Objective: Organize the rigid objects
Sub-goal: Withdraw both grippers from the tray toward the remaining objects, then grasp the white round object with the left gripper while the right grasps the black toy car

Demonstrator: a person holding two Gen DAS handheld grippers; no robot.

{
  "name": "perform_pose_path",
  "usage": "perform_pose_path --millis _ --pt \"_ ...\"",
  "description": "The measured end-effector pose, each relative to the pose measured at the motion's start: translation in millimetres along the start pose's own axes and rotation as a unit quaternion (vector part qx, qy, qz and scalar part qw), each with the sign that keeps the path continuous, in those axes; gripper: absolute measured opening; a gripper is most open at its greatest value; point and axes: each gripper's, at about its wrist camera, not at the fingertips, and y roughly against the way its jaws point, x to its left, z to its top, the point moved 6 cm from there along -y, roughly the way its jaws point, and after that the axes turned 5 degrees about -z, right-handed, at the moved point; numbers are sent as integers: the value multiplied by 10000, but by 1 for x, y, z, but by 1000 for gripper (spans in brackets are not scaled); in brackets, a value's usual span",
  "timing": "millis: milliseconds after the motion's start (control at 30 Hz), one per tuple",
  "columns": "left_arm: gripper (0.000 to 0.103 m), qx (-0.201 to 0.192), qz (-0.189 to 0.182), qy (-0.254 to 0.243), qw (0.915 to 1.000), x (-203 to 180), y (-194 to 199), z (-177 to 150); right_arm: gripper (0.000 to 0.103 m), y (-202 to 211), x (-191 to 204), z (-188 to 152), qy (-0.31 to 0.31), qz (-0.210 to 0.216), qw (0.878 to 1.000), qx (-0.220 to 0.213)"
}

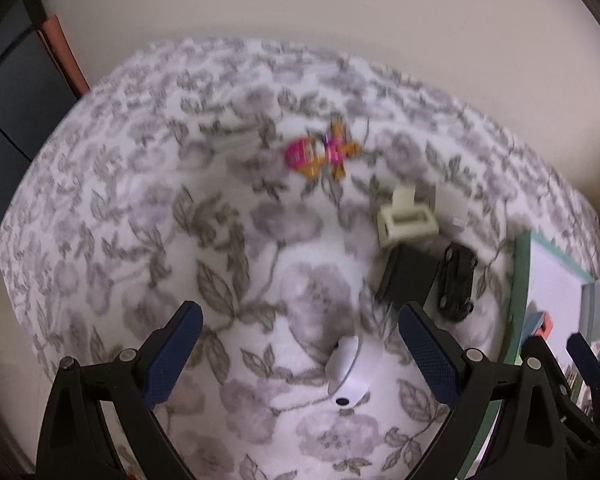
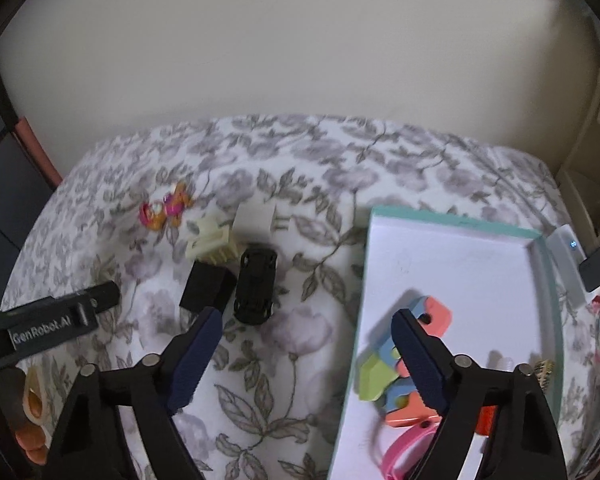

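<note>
On a floral bedspread lie a black toy car (image 1: 456,282) (image 2: 256,284), a black block (image 1: 408,278) (image 2: 208,286), a cream clip (image 1: 406,218) (image 2: 212,246), a white block (image 2: 256,218) and a pink-orange figure (image 1: 320,152) (image 2: 164,206). A white earbud case (image 1: 346,372) lies between my open left gripper's fingers (image 1: 300,352). My right gripper (image 2: 306,356) is open and empty, straddling the left rim of a teal-edged white box (image 2: 452,220) that holds coloured foam pieces (image 2: 434,316).
The left gripper body (image 2: 56,320) shows at the left of the right wrist view. The box (image 1: 520,280) lies at the bed's right side. A beige wall stands behind the bed. Clutter and a white device (image 2: 566,252) sit beyond the box.
</note>
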Motion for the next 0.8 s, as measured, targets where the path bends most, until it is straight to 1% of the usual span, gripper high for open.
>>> perform_pose_path --millis 33,167,267,333,400,433,467,533,600,667,700,767,800 --pt "98 138 -29 7 9999 -1 -6 -5 84 -4 1 -2 4 11 10000 59" --pt "97 340 -45 -33 9994 -3 -17 -12 81 -18 -1 -8 6 -56 9997 242" --pt "90 446 -48 -184 9988 -11 -21 -18 80 -22 -4 -11 -19 -80 9995 303" --pt "90 560 -114 -309 9979 -18 -25 -23 79 -23 -8 -12 -78 -92 9994 325" --pt "80 631 -146 -406 9971 -22 -27 -27 79 -23 -11 -12 -149 -87 9993 334" --pt "69 684 -163 -463 9965 -25 -28 -29 78 -23 -12 -12 -184 -79 9992 337" --pt "63 735 -190 -484 9959 -26 -29 -31 78 -23 -14 -12 -217 -67 9992 343" --pt "62 837 -272 -510 9948 -29 -32 -36 77 -24 -14 -12 -254 -42 9990 352" --pt "56 875 -312 -550 9942 -31 -33 -38 75 -25 -14 -12 -280 1 9989 373" --pt "44 893 -354 -585 9937 -34 -33 -40 74 -26 -12 -11 -282 15 9989 378" --pt "41 901 -364 -594 9935 -35 -34 -40 74 -27 -10 -11 -276 19 9989 376" --pt "31 948 -407 -611 9928 -36 -36 -42 72 -29 -7 -10 -259 44 9989 377" --pt "29 965 -432 -607 9925 -36 -37 -42 72 -29 -6 -9 -260 62 9989 381"
